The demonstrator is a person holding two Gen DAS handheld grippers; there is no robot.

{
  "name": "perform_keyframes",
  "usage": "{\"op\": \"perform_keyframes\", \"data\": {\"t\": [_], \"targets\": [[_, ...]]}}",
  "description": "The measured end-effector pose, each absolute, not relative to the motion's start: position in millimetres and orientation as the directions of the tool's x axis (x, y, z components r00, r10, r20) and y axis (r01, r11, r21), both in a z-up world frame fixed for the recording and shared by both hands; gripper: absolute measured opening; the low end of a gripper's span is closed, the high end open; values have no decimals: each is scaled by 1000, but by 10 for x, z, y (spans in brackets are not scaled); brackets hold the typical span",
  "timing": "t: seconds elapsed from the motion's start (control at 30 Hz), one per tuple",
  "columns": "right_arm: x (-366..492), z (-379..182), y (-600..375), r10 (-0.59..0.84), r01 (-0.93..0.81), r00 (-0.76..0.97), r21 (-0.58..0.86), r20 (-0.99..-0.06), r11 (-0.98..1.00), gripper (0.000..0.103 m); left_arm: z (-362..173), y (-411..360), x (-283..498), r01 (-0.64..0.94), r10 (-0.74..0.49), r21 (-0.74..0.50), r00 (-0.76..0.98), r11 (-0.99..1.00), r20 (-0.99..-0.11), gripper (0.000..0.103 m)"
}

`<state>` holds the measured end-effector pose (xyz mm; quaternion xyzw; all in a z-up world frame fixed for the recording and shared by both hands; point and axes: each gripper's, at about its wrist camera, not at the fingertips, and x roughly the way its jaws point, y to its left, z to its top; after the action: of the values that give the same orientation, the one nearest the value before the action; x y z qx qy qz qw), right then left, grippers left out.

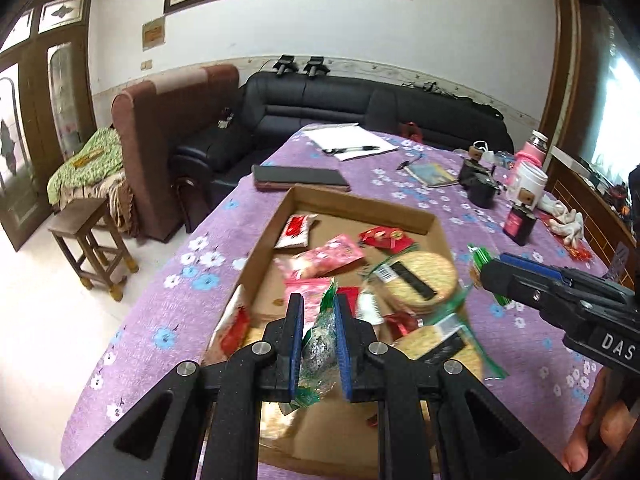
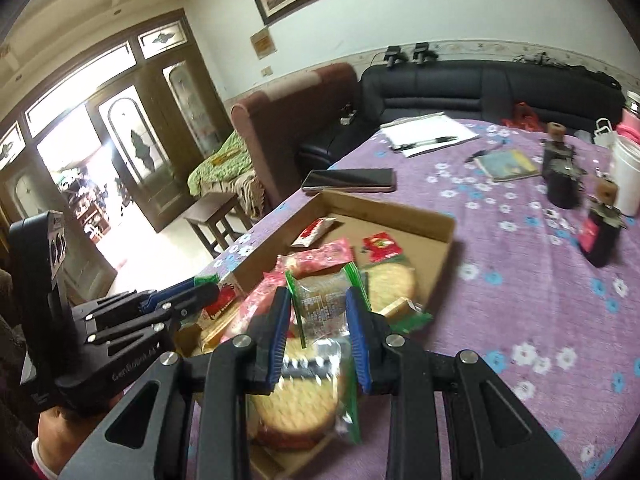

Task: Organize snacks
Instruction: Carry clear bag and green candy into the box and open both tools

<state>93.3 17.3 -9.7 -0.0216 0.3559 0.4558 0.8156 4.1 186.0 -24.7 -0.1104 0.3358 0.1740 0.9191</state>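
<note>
An open cardboard box [image 1: 360,205] lies on the purple flowered tablecloth [image 1: 168,300]. It holds pink and red snack packets [image 1: 328,258] and round cracker packs [image 1: 424,280]. My left gripper [image 1: 318,304] hangs over the box's near end, shut on a crinkled clear packet with green edges [image 1: 320,344]. My right gripper [image 2: 317,296] is shut on a green-edged biscuit packet [image 2: 320,300] above the box [image 2: 384,210], with another cracker pack [image 2: 296,404] under it. In each view the other gripper shows from the side: right [image 1: 486,276], left [image 2: 212,290], both with green wrapper at the tips.
Beyond the box lie a dark phone [image 1: 300,178] and a notepad with a pen [image 1: 352,142]. Dark bottles [image 1: 480,186] and a white cup [image 1: 528,182] stand at the right. A wooden stool [image 1: 92,248] and sofas [image 1: 360,104] stand off the table's left and far sides.
</note>
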Motion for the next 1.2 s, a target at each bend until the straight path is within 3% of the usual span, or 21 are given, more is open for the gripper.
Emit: {"op": "perform_keyframes", "data": {"t": [0.3,0.8,0.83,0.87,0.97,1.03,1.1,1.2], "targets": [[1149,-384,683,685,-762,286,274,-670,586,28,-481,2066,172,-413,228,-102,673,905,-704,15],[1300,-442,844,678,-757,279,278,-680,591,29,-533,2191,266,-454,268,-84,656,887,-705,16],[1293,-434,834,678,-755,283,278,-679,594,33,-523,2189,262,-455,271,-84,658,887,-703,16],[1286,-424,825,677,-751,289,278,-677,599,45,-512,2187,255,-458,275,-83,658,885,-701,16],[1263,-350,757,683,-742,314,278,-659,609,69,-471,2174,230,-468,291,-77,661,881,-692,28],[1252,-298,712,690,-740,323,282,-648,611,77,-432,2166,204,-483,310,-70,660,873,-684,64],[1244,-237,653,693,-732,335,287,-639,618,87,-366,2147,145,-497,337,-65,671,865,-660,79],[1211,-159,553,701,-725,347,296,-623,622,93,-262,2128,74,-508,361,-54,679,860,-639,85]]}}
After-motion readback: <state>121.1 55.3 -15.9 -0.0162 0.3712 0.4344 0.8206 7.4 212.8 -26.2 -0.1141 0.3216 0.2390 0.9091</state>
